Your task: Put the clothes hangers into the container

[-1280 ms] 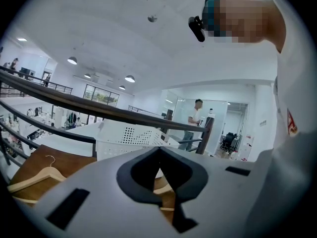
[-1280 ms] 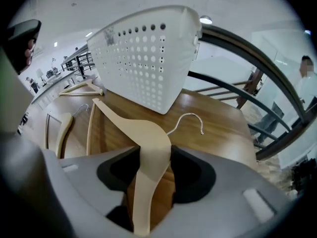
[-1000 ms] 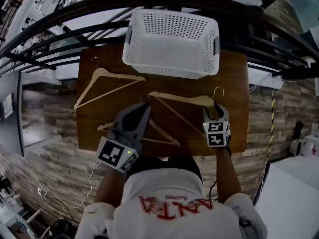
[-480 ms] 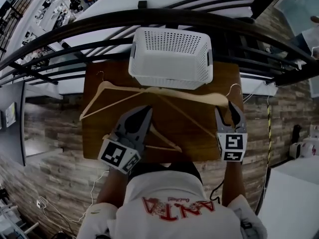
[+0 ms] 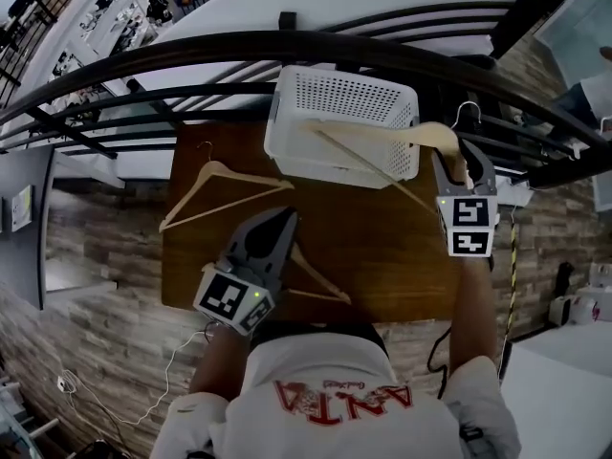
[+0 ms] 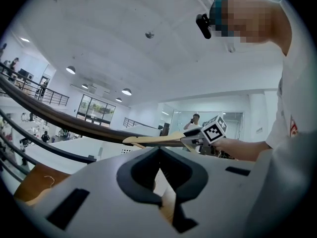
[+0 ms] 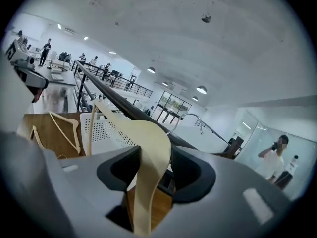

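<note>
My right gripper (image 5: 461,161) (image 7: 153,155) is shut on one end of a pale wooden hanger (image 5: 382,134) (image 7: 130,129), which hangs in the air across the open top of the white perforated basket (image 5: 344,94) (image 7: 106,130). Its metal hook (image 5: 466,111) sticks out past the basket's right side. My left gripper (image 5: 284,220) (image 6: 159,150) hovers over the table's near edge with its jaws together and nothing visibly held. Under it lies a second hanger (image 5: 320,280), partly hidden. A third hanger (image 5: 225,187) (image 7: 64,128) lies on the table's left half.
The brown wooden table (image 5: 402,247) stands against a black curved railing (image 5: 191,51), with the basket at its far edge. Beyond the railing the floor drops away. In the left gripper view the right gripper's marker cube (image 6: 215,129) shows with the raised hanger.
My right gripper has lifted its hanger off the table and carried it away from me, up over the basket. The left gripper has stayed about where it was.
</note>
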The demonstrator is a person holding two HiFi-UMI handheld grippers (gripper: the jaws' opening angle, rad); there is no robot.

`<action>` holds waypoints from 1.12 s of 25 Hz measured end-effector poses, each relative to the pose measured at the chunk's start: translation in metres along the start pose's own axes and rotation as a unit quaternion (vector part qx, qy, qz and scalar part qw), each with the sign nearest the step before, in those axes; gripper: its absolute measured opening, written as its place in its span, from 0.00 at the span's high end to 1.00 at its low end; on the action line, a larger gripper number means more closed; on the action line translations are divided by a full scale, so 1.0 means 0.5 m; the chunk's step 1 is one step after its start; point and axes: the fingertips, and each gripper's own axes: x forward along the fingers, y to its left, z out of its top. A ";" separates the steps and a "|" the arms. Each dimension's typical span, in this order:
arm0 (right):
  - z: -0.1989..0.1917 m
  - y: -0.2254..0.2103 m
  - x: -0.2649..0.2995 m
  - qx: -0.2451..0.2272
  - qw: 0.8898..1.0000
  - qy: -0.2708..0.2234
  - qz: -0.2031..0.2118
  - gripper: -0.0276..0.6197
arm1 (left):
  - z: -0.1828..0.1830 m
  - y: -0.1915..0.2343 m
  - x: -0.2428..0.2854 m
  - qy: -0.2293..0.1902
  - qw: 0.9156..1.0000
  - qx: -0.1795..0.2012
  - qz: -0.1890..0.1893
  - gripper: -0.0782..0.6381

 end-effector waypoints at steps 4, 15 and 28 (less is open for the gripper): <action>0.021 -0.007 0.094 -0.061 0.998 0.022 0.024 0.67 | -0.006 0.020 0.001 0.000 1.000 -0.005 0.014 0.88; 0.019 0.098 0.311 -0.188 0.968 0.085 0.144 0.67 | -0.026 0.094 0.009 0.002 0.998 -0.027 0.058 0.88; -0.058 0.215 0.414 -0.229 0.936 0.142 0.224 0.66 | -0.058 0.148 0.015 0.014 0.995 -0.040 0.088 0.88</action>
